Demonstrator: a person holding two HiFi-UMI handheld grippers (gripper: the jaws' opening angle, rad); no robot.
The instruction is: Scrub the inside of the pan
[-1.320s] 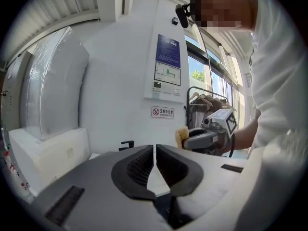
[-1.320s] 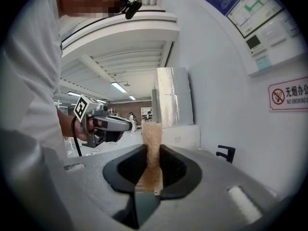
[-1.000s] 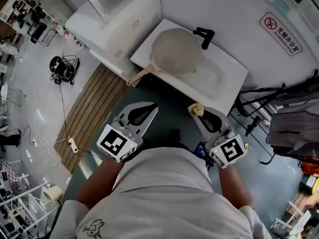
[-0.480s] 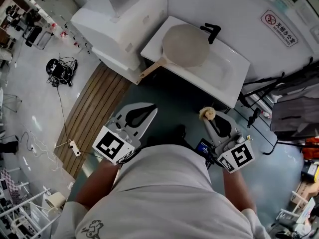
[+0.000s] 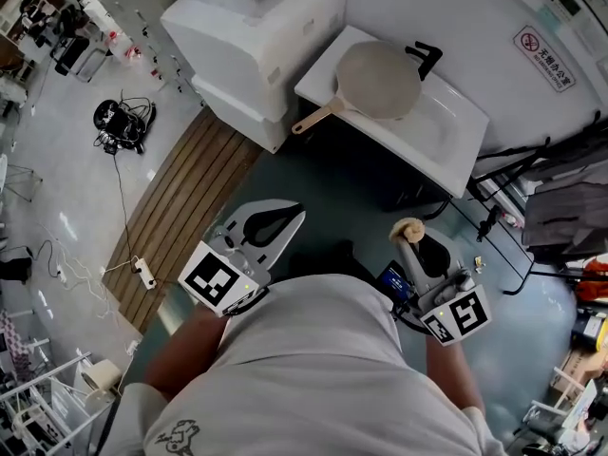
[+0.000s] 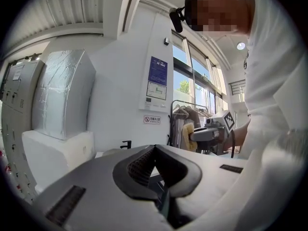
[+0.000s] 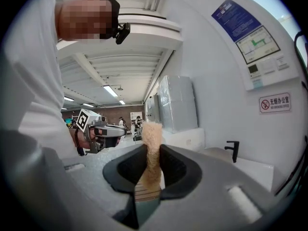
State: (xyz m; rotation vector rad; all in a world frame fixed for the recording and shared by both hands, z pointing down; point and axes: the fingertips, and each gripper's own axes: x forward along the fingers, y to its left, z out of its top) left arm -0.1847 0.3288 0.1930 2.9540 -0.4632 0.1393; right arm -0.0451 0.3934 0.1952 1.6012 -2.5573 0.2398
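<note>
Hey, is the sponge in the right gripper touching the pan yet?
Apart. The head view shows a wide stretch of dark floor between the sponge and the pan.

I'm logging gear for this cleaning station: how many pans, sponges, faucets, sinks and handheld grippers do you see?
Beige round pan with wooden handle: 1
Tan sponge: 1
Black faucet: 1
White sink: 1
Grey two-jaw grippers (left gripper, right gripper): 2
Total: 6
</note>
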